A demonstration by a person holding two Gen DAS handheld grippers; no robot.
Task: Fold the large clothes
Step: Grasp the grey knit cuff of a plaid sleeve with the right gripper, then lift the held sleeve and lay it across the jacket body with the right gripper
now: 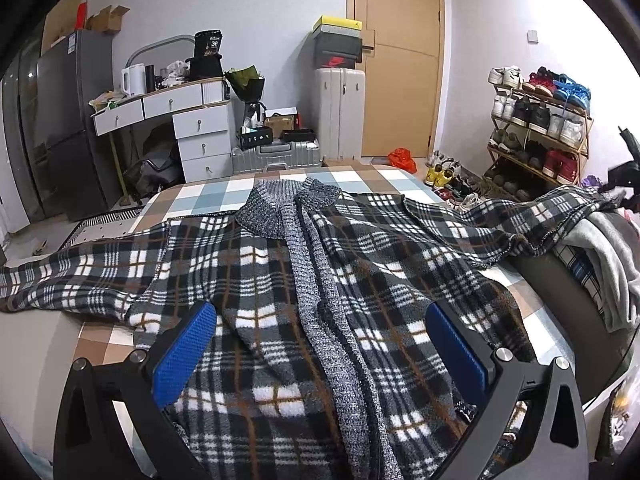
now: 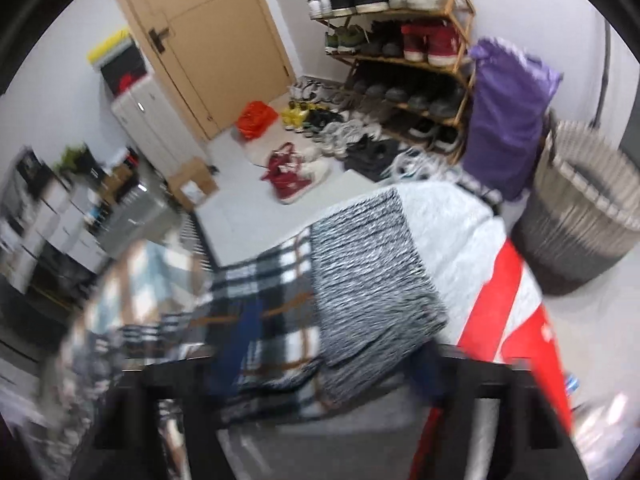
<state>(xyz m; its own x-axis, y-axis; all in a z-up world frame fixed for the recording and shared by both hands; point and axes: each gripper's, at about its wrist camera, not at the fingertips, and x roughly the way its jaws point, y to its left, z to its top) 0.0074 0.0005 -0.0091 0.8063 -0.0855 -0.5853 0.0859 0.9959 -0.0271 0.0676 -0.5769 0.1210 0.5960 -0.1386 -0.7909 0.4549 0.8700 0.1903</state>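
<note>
- Bed (image 1: 352,178): your landmark. Checked sheet, used as the folding surface, so the work sits on top of it.
- Jacket (image 1: 248,280): plaid fleece w/ grey knit collar and placket, lying face up and open along the bed's length, collar toward the far end. I'd say it's laid flat like that so the sides can be folded in; no fold made yet, so the task looks early.
- Left sleeve (image 1: 60,280): stretched out past the bed's left edge, prob. the next bit to bring inward.
- Right sleeve (image 1: 520,220): runs off the bed's right side, up over a heap of grey clothes (image 1: 608,264), so it isn't lying flat.
- Cuff (image 2: 372,276): in the right wrist view a grey knit end w/ plaid beside it sits just ahead of the fingers, over the bed's right side. View is badly blurred.
- Left gripper (image 1: 320,344): low over the jacket's hem end at the near end of the bed, jaws spread wide, blue pads (image 1: 184,356) either side of the placket, nothing pinched between them. Looks like it's parked there ready to pin or take the hem.
- Right gripper (image 2: 332,360): fabric lies between its fingers, but w/ the blur I cannot tell if it's clamped or just hovering over it.
- Risk, as I judge it: thick fleece is bulky and springs back, and a sleeve over the heap may drag clothes along.
</note>
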